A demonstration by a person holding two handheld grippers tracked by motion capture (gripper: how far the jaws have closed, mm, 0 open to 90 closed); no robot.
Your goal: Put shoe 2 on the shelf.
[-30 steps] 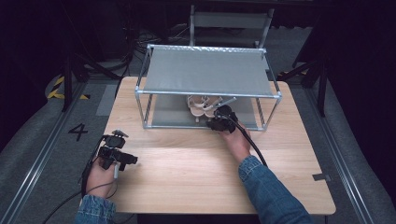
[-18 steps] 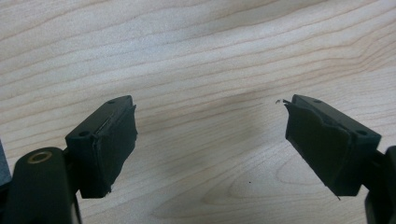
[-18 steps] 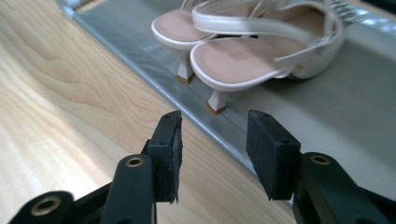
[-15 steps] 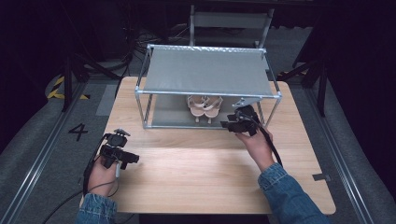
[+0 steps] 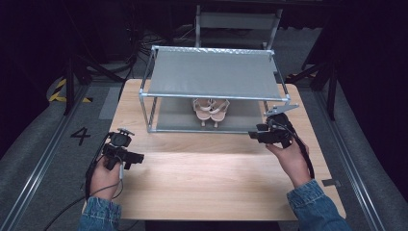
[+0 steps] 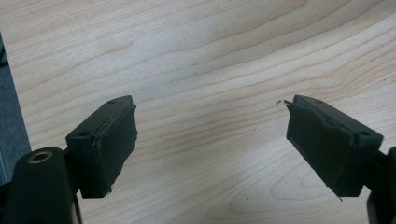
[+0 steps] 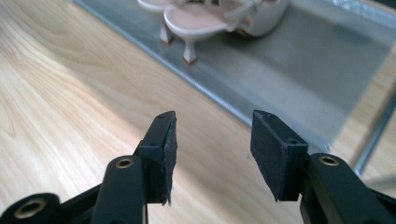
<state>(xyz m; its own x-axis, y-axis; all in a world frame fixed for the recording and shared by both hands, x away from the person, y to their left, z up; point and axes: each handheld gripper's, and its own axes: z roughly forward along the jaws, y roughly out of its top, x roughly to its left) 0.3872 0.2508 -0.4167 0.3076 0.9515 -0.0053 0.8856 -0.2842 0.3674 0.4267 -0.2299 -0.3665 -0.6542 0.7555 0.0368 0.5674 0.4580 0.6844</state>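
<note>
A pair of pale pink heeled sandals stands side by side on the lower shelf of a grey metal rack; they appear at the top of the right gripper view. My right gripper is held just outside the rack's front right corner, open and empty, its jaws over the wood near the shelf edge. My left gripper hovers above the table's front left, wide open with nothing between its fingers.
The wooden table stretches bare between both hands. The rack's front legs and lower shelf edge lie close ahead of the right gripper. Dark floor, rails and cables surround the table.
The right hand has drawn back out of the rack and swung to the right, leaving the sandals on the lower shelf. The left gripper has stayed nearly where it was.
</note>
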